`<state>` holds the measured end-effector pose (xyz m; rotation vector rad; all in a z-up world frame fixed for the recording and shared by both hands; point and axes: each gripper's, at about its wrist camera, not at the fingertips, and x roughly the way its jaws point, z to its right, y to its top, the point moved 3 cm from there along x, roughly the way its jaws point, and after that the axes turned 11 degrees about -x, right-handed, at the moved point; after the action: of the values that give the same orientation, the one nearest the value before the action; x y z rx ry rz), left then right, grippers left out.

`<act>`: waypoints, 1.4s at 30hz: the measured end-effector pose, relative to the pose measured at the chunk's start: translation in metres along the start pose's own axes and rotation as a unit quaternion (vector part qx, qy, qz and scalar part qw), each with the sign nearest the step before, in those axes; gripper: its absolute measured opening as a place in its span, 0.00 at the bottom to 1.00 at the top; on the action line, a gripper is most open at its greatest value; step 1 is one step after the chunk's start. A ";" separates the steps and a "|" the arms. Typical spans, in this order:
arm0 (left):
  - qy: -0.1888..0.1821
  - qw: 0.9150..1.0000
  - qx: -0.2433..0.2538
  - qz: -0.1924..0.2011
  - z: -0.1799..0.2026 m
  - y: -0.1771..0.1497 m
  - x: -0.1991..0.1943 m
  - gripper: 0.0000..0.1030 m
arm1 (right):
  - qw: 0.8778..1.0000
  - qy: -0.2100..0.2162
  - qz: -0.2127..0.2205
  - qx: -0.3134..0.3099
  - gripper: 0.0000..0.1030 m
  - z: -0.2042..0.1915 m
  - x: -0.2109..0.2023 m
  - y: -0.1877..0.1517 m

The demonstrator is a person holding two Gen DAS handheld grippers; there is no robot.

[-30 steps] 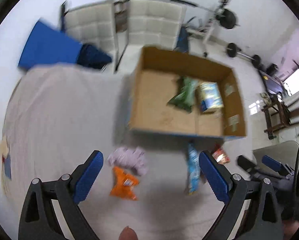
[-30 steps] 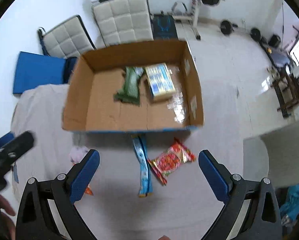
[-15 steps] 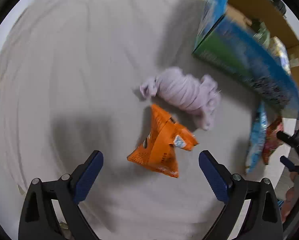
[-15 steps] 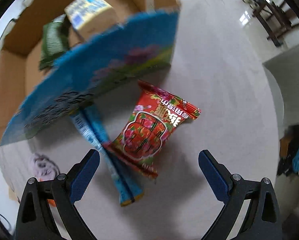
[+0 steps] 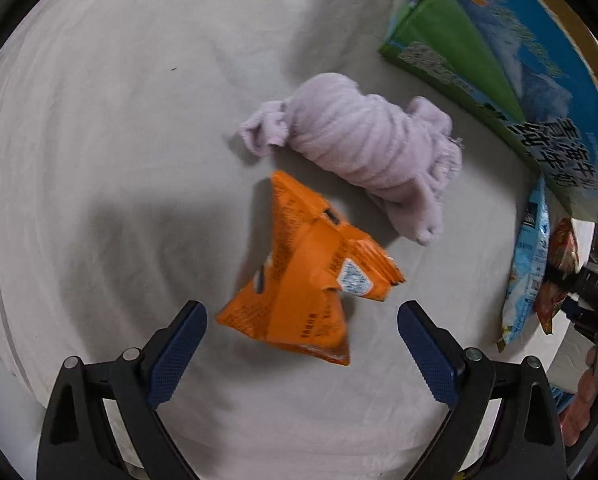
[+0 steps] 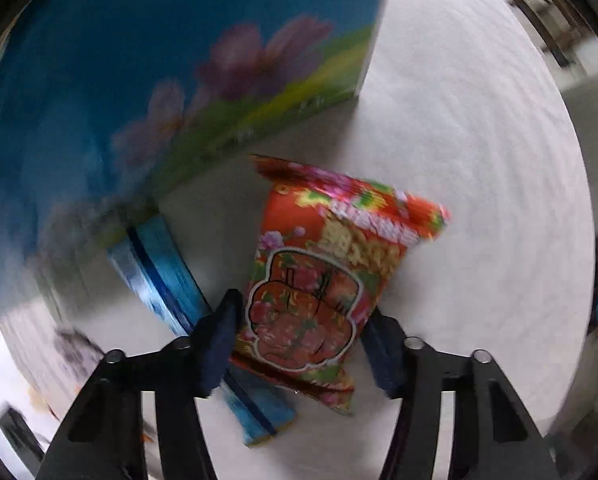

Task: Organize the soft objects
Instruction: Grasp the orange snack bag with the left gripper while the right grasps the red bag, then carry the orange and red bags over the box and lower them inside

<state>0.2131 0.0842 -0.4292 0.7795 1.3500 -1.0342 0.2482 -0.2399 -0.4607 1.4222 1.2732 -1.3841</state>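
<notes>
We have the right gripper (image 6: 299,336) narrowed around the red snack bag (image 6: 319,280), readying a lift; our left gripper (image 5: 302,340) gapes wide, orange packet (image 5: 303,280) at twelve o'clock

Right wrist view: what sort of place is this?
Probably a room in a home, with a table set up for sorting. A pale cloth covers the surface, a printed cardboard box stands on it, and a wooden furniture piece sits on a shiny floor beyond, though blurred.
</notes>
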 end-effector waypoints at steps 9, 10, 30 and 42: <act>-0.003 0.999 0.041 -0.004 0.028 -0.003 0.011 0.83 | 0.993 -0.049 -0.031 -0.106 0.52 0.001 0.006 -0.032; -0.001 0.999 0.045 -0.008 0.029 -0.004 0.014 0.78 | 0.993 -0.048 -0.032 -0.100 0.53 0.003 0.008 -0.034; 0.016 0.995 0.098 -0.020 0.083 -0.090 0.031 0.32 | 0.982 -0.072 -0.054 -0.164 0.50 -0.012 0.036 -0.102; 0.017 0.994 0.111 0.000 0.121 -0.103 0.040 0.29 | 0.983 -0.090 -0.031 -0.160 0.47 -0.004 0.033 -0.094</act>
<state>0.1628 -0.0712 -0.4444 0.9655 1.2777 -1.1882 0.1548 -0.2115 -0.4817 1.0249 1.3576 -1.2503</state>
